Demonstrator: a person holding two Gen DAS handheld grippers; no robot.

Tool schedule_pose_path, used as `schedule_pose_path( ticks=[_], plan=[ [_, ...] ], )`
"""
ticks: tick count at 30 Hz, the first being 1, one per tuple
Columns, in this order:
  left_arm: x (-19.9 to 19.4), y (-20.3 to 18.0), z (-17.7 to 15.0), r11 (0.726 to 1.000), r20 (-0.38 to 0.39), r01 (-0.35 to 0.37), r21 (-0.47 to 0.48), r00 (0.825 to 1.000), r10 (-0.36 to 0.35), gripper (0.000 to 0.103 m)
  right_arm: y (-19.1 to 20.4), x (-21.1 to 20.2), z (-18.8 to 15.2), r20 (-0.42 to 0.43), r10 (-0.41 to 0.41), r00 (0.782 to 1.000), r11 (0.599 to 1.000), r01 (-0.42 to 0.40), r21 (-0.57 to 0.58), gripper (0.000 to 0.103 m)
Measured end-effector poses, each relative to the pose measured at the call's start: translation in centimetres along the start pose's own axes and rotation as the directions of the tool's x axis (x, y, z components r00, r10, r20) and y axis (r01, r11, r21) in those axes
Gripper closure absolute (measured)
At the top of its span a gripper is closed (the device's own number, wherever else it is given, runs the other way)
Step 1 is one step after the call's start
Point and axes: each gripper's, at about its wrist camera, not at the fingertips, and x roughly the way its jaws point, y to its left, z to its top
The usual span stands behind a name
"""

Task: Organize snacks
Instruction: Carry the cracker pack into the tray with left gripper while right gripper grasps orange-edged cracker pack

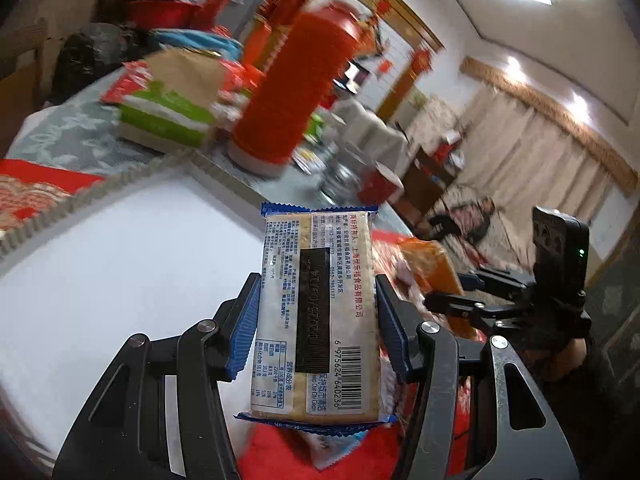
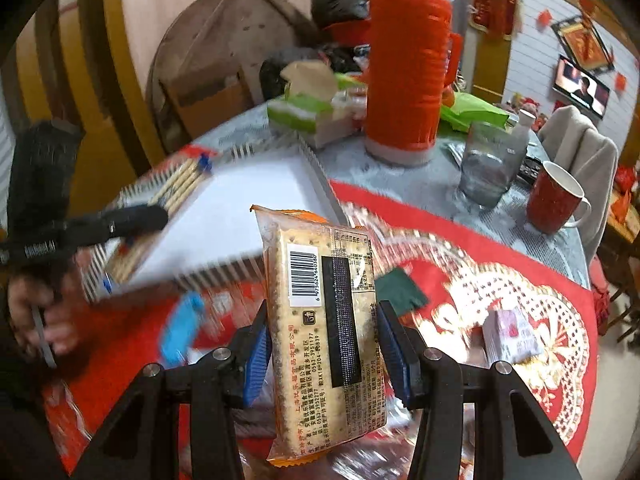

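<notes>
Holding a blue-edged cracker pack [image 1: 316, 312] in my left gripper [image 1: 316, 320], jaws clamped on its long sides, back label facing me. My right gripper [image 2: 324, 344] has an orange-edged cracker pack [image 2: 324, 332] squeezed the same way, lifted above the red cloth [image 2: 520, 280]. Just past both sits the white tray [image 1: 120, 248] with ridged walls. Farther back on the surface [image 2: 420, 184] stand a red thermos [image 2: 408, 64], a glass [image 2: 488, 168] and a red mug [image 2: 554, 196].

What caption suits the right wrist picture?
Right gripper clamps an orange-wrapped cracker pack above a red tablecloth.
</notes>
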Motion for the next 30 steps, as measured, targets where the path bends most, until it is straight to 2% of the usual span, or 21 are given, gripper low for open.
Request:
schedule_pose_path(
  ticks=[2,3,6,11,13,18,27,29,30],
  plan=[
    [-0.8,1.4,0.4,0.998,0.027,-0.05,-0.036,0.998,0.051,0.048,0.9,0.5,1.7,0.005,0.014,1.0,1.0,-0.014,0.025,0.055],
    [-1.0,2.5,0.6,0.993,0.033,-0.1,-0.066,0.994,0.103,0.048,1.2,0.6,2.1,0.003,0.023,1.0,0.999,-0.023,0.038,0.055],
    [-0.8,4.7,0.5,0.97,0.001,-0.198,-0.144,0.98,0.2,0.048,2.2,2.6,3.5,-0.033,0.061,0.998,0.995,-0.058,0.083,0.055],
    [-0.1,7.7,-0.2,0.925,-0.066,-0.273,-0.264,0.962,0.265,0.048,4.5,7.4,5.2,-0.088,0.149,0.985,0.977,-0.133,0.165,0.061],
    [-0.3,8.2,-0.2,0.919,-0.067,-0.274,-0.284,0.962,0.266,0.048,5.2,9.0,5.7,-0.085,0.161,0.983,0.974,-0.144,0.174,0.067],
    [-0.7,7.8,-0.2,0.921,-0.055,-0.265,-0.286,0.964,0.26,0.048,5.4,10.7,6.2,-0.091,0.171,0.981,0.966,-0.148,0.21,0.068],
    [0.4,7.1,-0.2,0.935,-0.08,-0.247,-0.254,0.969,0.235,0.048,3.3,6.8,4.8,-0.052,0.123,0.991,0.98,-0.113,0.166,0.067],
    [0.5,7.0,-0.3,0.936,-0.085,-0.245,-0.251,0.969,0.231,0.048,2.7,5.8,4.1,-0.036,0.109,0.993,0.983,-0.102,0.154,0.065],
    [0.5,7.0,-0.3,0.936,-0.084,-0.247,-0.25,0.969,0.233,0.048,2.7,5.2,3.6,-0.026,0.11,0.994,0.985,-0.105,0.133,0.06]
  ],
)
